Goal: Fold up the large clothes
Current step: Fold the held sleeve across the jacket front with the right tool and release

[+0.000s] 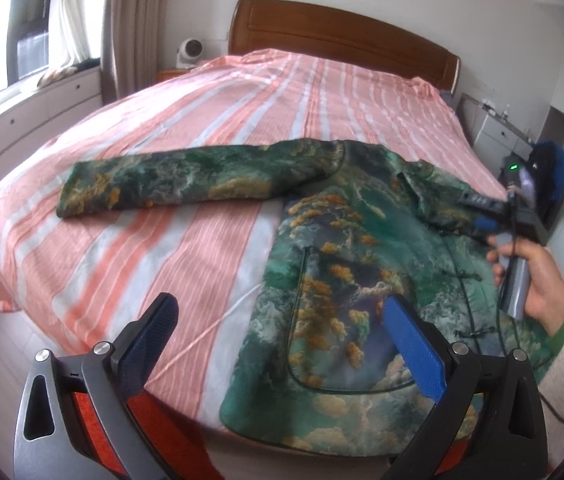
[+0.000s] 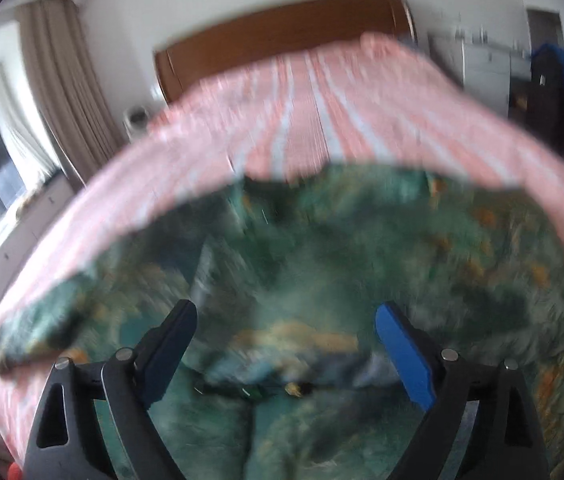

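Both the left gripper [image 1: 280, 318] and right gripper [image 2: 285, 326] gape empty over the jacket [image 1: 361, 280]; a clean fold likely needs the sleeve [image 1: 186, 184] ahead pinched at its cuff.

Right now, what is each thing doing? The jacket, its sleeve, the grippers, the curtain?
Jacket: lying flat on the bed, front up, buttoned.
Sleeve: stretched straight out sideways, not folded.
Left gripper: open, holding nothing.
Right gripper: open over the jacket, holding nothing; view is blurry.
Bed sheet: spread out, a bit wrinkled.
Curtain: pulled aside.
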Demonstrator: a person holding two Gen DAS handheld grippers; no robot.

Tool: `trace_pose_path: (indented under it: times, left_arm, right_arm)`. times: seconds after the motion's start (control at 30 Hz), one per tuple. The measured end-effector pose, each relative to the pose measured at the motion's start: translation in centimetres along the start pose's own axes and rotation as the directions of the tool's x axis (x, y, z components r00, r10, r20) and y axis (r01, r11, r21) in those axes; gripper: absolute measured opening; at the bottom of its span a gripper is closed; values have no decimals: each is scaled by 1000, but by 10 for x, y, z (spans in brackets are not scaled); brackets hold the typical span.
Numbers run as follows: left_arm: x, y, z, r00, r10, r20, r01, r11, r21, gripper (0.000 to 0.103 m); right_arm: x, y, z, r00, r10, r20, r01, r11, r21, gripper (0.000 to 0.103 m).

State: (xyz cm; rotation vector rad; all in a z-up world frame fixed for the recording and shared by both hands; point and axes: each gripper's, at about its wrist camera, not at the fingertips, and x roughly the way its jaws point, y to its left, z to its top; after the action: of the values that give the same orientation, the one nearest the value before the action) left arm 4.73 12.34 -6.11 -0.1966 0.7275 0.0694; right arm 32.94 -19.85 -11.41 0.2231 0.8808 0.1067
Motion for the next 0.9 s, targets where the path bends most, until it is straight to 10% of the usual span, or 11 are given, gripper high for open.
trace_pose_path:
  times: [0.07,0.37,0.6,0.9]
  left_arm:
    - [-5,-4,1,1000,7,13,-7,1000,21,102]
    - [-8,-24,3,999,-16,32,14,997,72,102]
    - [-19,-42,5,996,-49,73,39,990,136,102]
    - [-22,-35,3,996,-49,71,41,992,115,102]
  right_arm:
    - [15,-5,-7,995,11,-101,-9,1000,24,90]
    - [-106,33,-30,979,114,170,-95,989,-115,102]
    - [-176,64,-103,961,165,223,-75,928,-365,102]
    - [-212,35,-186,972,19,235,89,894,-439,102]
